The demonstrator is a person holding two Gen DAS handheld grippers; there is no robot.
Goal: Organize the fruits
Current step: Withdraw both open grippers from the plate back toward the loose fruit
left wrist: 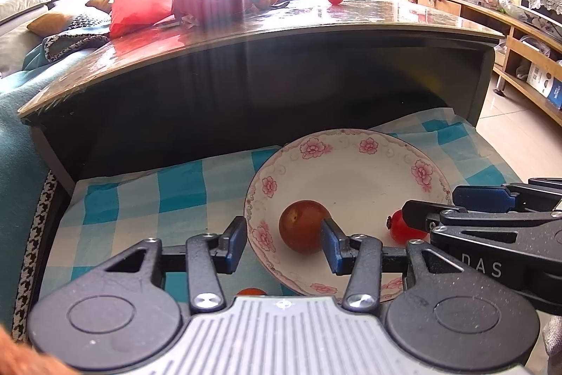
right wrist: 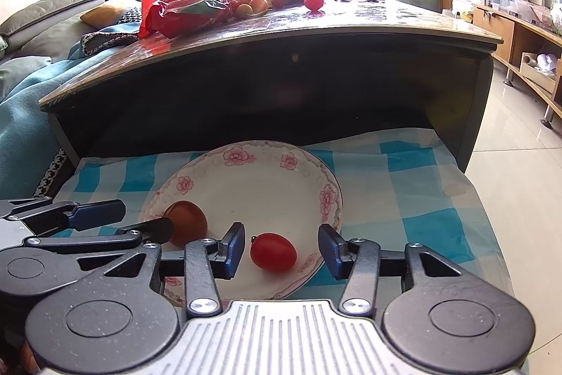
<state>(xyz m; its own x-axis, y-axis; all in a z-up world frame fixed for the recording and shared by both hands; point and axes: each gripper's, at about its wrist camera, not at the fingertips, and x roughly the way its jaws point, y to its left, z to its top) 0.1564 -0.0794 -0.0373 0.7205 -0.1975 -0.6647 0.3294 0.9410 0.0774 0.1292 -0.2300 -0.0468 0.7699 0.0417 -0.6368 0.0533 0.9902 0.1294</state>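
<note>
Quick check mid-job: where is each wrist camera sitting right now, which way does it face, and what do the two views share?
Left wrist: sits behind the open left gripper, low over the checked cloth, facing the dark table; the brown fruit lies between its fingers, and the right gripper enters from the right.
Right wrist: sits behind the open right gripper, facing the same way; the red tomato lies between its fingers, and the left gripper enters from the left.
Shared: the floral plate, both fruits, cloth and table.
</note>
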